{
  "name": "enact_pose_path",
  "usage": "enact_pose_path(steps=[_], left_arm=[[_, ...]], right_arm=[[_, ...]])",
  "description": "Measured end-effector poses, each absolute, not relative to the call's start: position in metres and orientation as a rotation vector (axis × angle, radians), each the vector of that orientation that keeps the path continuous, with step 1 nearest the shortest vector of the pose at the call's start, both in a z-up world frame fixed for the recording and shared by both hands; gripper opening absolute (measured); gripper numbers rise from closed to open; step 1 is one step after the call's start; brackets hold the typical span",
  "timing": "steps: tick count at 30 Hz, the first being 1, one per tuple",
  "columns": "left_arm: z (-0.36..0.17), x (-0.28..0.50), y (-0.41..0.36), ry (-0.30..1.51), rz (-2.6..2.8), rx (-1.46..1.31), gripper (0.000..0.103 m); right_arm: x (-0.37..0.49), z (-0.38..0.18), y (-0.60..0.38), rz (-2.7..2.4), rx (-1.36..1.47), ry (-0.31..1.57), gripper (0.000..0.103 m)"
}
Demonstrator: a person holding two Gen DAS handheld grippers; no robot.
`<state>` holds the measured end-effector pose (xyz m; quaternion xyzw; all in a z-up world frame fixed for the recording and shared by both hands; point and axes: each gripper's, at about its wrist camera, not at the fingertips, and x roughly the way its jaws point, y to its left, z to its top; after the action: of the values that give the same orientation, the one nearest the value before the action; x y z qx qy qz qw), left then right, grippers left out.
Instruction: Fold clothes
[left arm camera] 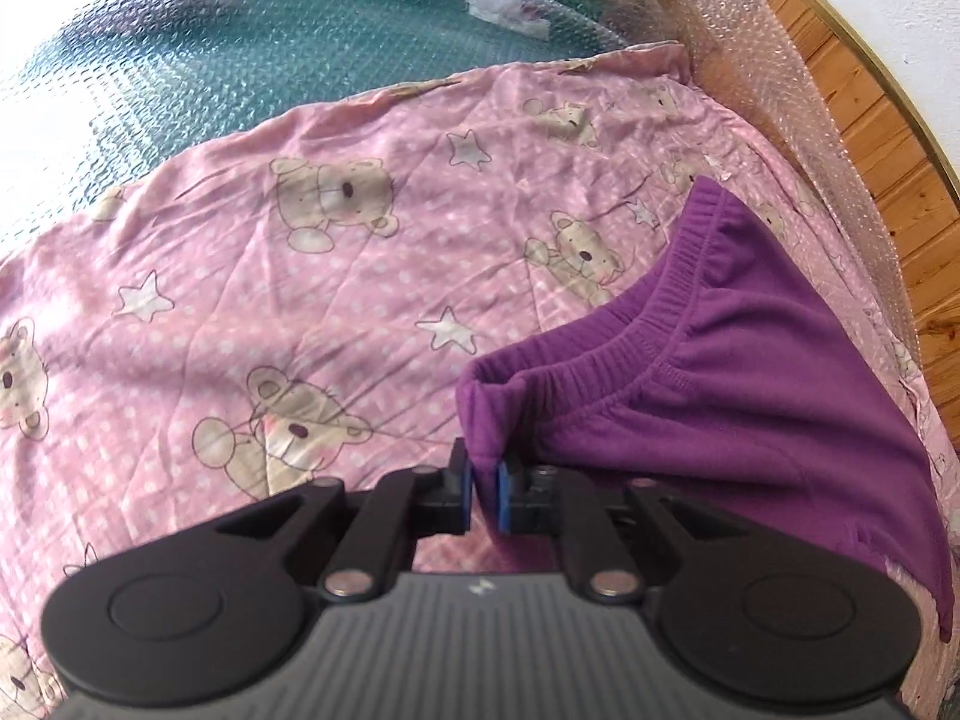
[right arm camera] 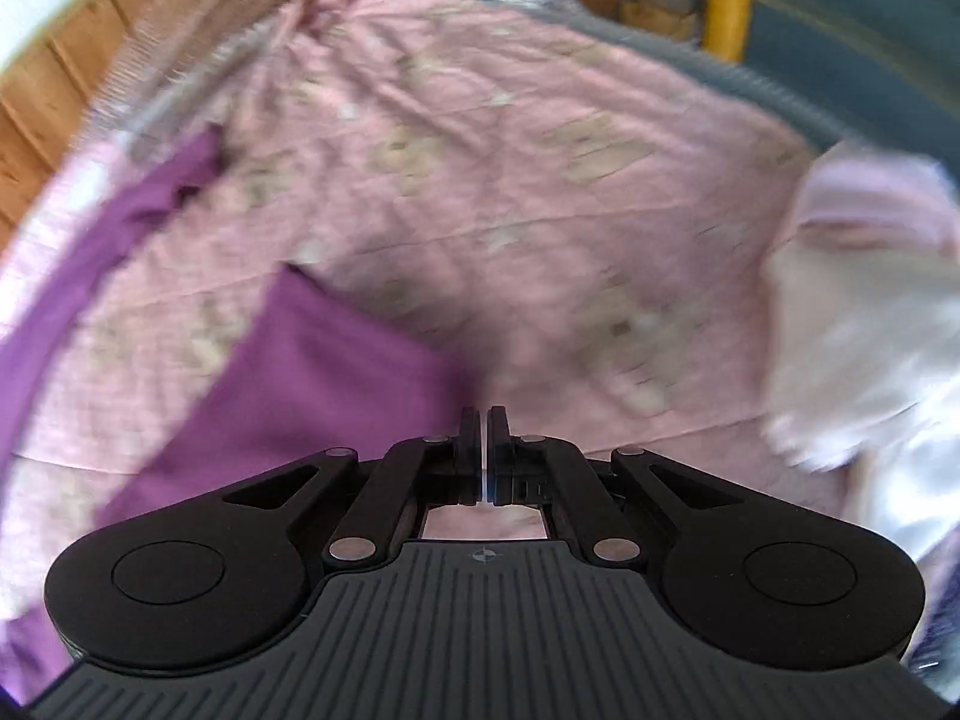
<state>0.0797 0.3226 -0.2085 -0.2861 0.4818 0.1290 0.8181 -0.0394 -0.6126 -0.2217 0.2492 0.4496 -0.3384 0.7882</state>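
Observation:
A purple garment point(left arm camera: 750, 390) with an elastic waistband hangs lifted over the pink bear-print sheet point(left arm camera: 300, 300). My left gripper point(left arm camera: 483, 480) is shut on the waistband's corner, with the cloth pinched between the blue pads point(left arm camera: 503, 492). In the blurred right wrist view the same purple cloth point(right arm camera: 312, 372) spreads to the left, and a narrower purple strip point(right arm camera: 120, 228) runs further left. My right gripper point(right arm camera: 485, 420) is shut, its tips just right of the cloth's edge. The blur hides whether any fabric is caught there.
A pale pink and white heap of clothes point(right arm camera: 870, 312) lies at the sheet's right. Bubble wrap point(left arm camera: 240, 60) covers the surface beyond the sheet. A wooden wall panel point(left arm camera: 888, 180) borders one side. A yellow roll point(right arm camera: 729, 6) stands at the back.

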Motion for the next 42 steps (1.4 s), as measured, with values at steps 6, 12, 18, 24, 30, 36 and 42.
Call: enact_pose_path(steps=[6,12,18,24,30,36,42], left_arm=[[-0.193,0.06,0.332,1.017,0.317,-0.59,0.035],[-0.143,0.06,0.339,0.889,0.312,-0.588,0.036],[-0.154,0.138,0.305,0.934,0.118,-0.551,0.046],[-0.216,0.168,0.305,1.089,0.104,-0.403,0.036],[-0.18,0.179,0.333,1.022,0.129,-0.527,0.052],[-0.145,0.247,0.312,0.968,0.106,-0.538,0.065],[-0.152,0.295,0.259,1.01,0.07,-0.465,0.066]], right_arm=[[-0.013,-0.17,-0.543,-0.613,0.265,0.914,0.022],[0.058,-0.157,-0.372,0.005,0.132,0.913,0.041],[0.107,-0.212,-0.248,0.339,0.045,1.049,0.04],[0.103,-0.242,-0.295,0.225,0.07,1.102,0.001],[0.114,-0.222,-0.352,0.123,0.167,1.133,0.036],[0.187,-0.162,-0.429,-0.078,0.129,0.982,0.064],[0.298,-0.161,-0.508,-0.142,-0.119,0.998,0.064]])
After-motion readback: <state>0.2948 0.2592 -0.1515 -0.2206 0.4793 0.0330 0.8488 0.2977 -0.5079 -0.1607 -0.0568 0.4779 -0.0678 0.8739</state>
